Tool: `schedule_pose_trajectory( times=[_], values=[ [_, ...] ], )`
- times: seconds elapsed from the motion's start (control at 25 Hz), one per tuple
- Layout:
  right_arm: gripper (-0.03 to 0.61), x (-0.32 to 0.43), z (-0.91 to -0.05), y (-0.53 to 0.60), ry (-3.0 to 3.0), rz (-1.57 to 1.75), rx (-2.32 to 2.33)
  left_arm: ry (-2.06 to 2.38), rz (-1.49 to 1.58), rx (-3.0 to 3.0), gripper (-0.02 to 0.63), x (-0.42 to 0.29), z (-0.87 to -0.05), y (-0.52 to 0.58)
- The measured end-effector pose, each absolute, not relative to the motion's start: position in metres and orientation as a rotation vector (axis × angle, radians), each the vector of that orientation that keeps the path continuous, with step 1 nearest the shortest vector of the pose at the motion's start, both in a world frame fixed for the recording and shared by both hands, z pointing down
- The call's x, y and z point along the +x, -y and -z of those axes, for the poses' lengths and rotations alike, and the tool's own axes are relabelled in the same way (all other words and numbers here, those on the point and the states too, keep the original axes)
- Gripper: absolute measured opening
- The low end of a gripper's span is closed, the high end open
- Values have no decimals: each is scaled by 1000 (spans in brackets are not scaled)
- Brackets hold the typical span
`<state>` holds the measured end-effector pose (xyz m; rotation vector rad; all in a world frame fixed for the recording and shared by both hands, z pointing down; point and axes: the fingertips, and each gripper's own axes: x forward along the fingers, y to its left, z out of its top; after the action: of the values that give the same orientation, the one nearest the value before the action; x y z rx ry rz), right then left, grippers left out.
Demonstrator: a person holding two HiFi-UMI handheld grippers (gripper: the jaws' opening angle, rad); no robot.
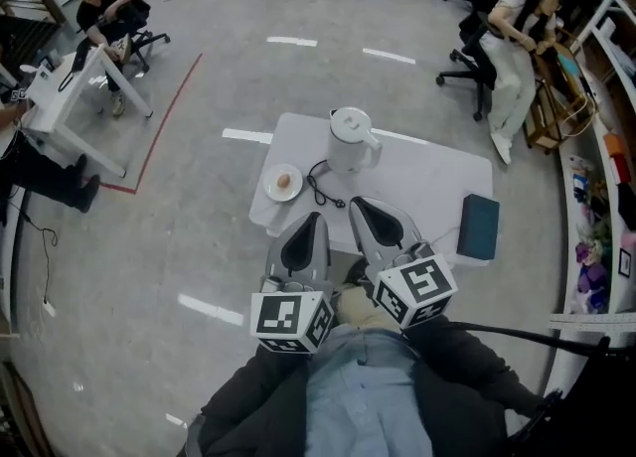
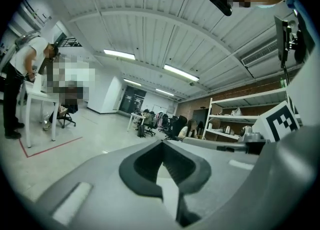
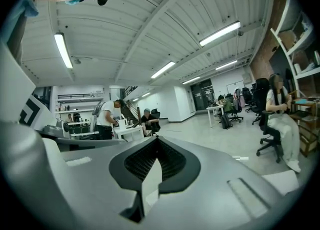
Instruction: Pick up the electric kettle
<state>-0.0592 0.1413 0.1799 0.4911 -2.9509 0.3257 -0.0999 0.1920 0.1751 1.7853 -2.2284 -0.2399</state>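
The kettle [image 1: 350, 140], white with its lid on, stands upright on the far half of a white table [image 1: 427, 182], its handle turned to the right in the head view. A black cord [image 1: 320, 187] lies in loose loops on the tabletop just beside the kettle's base, on its near left. Left of the cord, close to the table's left edge, is a small plate [image 1: 270, 193] with an egg [image 1: 284, 183] on it. A dark teal book [image 1: 478, 228] lies flat at the table's near right corner, well apart from the kettle. The left gripper [image 1: 310, 219] and right gripper [image 1: 360, 205] hang side by side over the table's near edge, both pointing toward the kettle and neither touching it. Each gripper's own view shows its jaws closed together with nothing between them. A marker cube [image 1: 291, 320] sits at the back of the left gripper and another marker cube [image 1: 415, 291] at the back of the right. Below them show the person's pale blue shirt and dark sleeves. Around the table is grey floor [image 1: 199, 246] with a red line [image 1: 164, 127], a white desk [image 1: 70, 97] at the far left, people seated on office chairs, and shelves [image 1: 596, 147] along the right
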Motion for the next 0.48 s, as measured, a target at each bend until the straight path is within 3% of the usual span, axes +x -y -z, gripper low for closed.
schedule_pose_trajectory(
  times=[0.48],
  values=[
    [26, -51, -214, -33, 2908, -446, 679, 2104, 99, 1842, 5, -100, -207, -88]
  ],
)
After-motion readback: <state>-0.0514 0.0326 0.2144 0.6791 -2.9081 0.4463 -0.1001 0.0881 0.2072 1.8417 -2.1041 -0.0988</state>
